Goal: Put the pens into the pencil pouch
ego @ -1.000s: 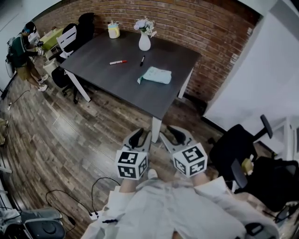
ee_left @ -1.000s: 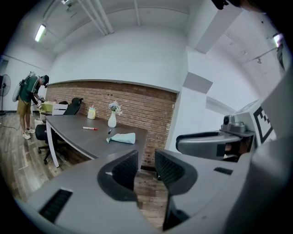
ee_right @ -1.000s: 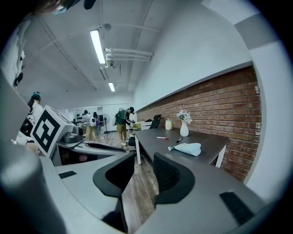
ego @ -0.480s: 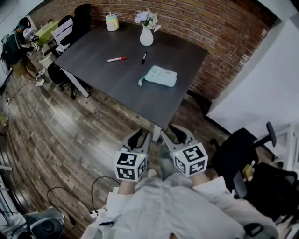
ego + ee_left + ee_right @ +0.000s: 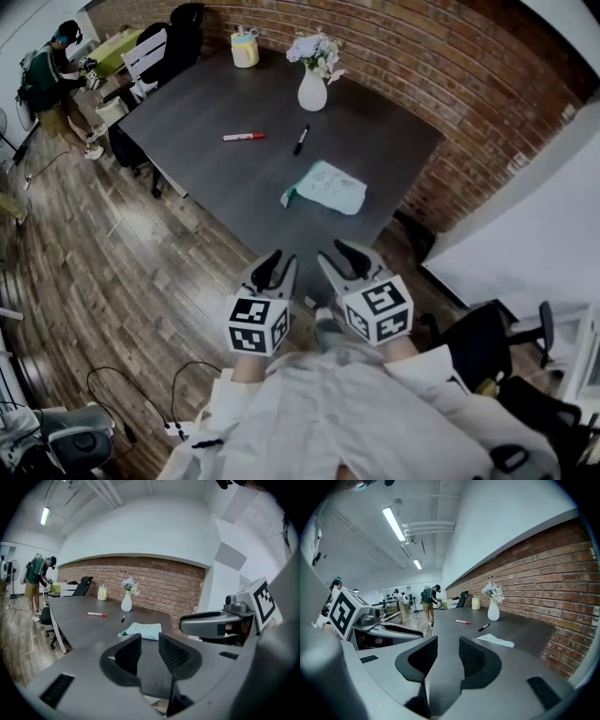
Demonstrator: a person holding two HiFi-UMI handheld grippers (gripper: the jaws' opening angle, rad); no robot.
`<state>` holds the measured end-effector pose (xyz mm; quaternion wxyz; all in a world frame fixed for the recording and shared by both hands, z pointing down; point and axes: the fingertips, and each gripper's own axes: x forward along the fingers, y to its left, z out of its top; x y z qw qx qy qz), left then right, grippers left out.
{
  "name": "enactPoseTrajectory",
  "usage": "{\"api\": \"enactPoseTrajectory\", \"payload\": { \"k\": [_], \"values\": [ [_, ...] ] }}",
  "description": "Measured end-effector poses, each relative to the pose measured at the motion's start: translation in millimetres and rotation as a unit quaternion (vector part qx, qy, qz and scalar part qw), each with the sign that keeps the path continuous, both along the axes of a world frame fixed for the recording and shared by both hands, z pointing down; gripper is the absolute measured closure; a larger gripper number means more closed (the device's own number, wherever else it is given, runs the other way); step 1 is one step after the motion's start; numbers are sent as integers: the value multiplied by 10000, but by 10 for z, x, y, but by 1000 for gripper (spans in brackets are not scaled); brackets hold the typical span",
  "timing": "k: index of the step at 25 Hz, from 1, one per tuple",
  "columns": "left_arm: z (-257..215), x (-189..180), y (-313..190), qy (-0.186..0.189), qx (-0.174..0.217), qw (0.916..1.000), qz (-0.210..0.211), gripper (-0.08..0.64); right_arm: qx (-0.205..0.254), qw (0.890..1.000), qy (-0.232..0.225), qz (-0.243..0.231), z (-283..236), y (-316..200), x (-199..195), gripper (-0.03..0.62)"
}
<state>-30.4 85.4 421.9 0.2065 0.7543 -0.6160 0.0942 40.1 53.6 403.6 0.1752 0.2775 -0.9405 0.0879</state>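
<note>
1. The two pens lie loose on the table [image 5: 197, 169]. The black pen [image 5: 301, 140] is just in front of the vase [image 5: 312, 91], and the red pen [image 5: 244, 137] lies to its left. Neither is in the pouch.
2. The pouch [image 5: 326, 187] lies flat nearer to us than the pens, apart from both, with the black pen the closer of the two. We cannot tell whether its zip is open.
3. Our left gripper [image 5: 281, 264] and right gripper [image 5: 343, 258] hang side by side short of the table's near edge. Both have their fingers spread and nothing between them, and they touch nothing.
4. We judge that we are in the approach, so no pen has been picked up and the task proper has not begun.
5. Next we need to reach over the near edge.
   - One gripper should go to the pouch, to steady it or open its mouth.
   - The other should go to a pen, probably the black one.
6. The pens are thin and lie flat, so the fingers must come down across the barrel and close squarely, or the pen may roll away.
7. A cup [image 5: 245, 49] stands at the far end, clear of our path.
</note>
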Motion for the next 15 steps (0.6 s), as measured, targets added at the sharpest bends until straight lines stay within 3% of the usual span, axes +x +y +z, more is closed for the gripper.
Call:
{"api": "enactPoseTrajectory", "payload": {
  "k": [10, 15],
  "values": [
    [20, 103, -816, -8, -55, 9993, -366, 462, -83, 9994, -5, -351, 16, -764, 24, 466],
    [-37, 132, -992, -165, -61, 9987, -478, 462, -86, 9986, 44, -513, 59, -963, 31, 466]
  ]
}}
